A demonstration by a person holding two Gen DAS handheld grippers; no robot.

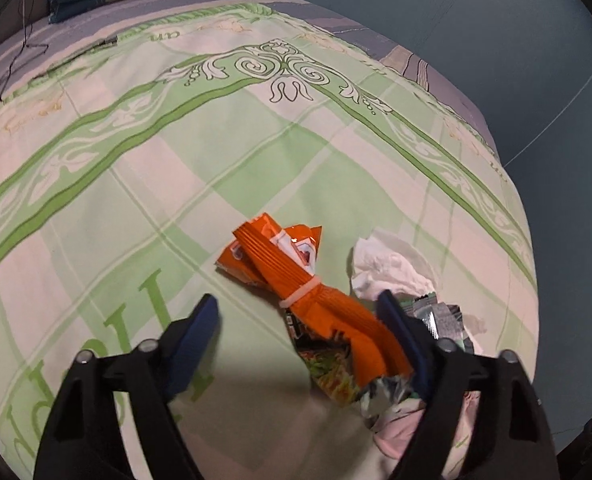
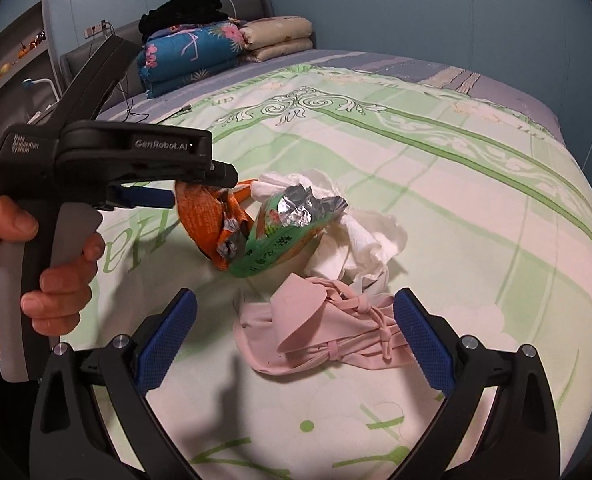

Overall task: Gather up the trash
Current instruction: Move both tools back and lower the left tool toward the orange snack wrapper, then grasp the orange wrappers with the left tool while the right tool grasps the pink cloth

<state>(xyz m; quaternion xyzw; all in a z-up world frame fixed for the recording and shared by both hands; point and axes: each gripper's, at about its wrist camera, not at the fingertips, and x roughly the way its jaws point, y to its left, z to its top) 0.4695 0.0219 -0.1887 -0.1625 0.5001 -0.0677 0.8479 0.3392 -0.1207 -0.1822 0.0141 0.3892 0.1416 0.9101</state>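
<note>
Green-checked bed [image 2: 476,208] before us — trash heaped mid-quilt. Our left tongs [image 1: 300,312] gape around the orange wrapper [image 1: 292,272], its length running between the pads. Our right tongs [image 2: 296,312], wide, straddle the pink mask [image 2: 316,332].

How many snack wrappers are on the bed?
2: an orange wrapper by the left tongs, and a green wrapper against it, beside the white tissue. More may hide underneath.

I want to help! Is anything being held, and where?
Nothing yet. The orange wrapper lies between the open left fingers, pink cloth between the right fingers.
</note>
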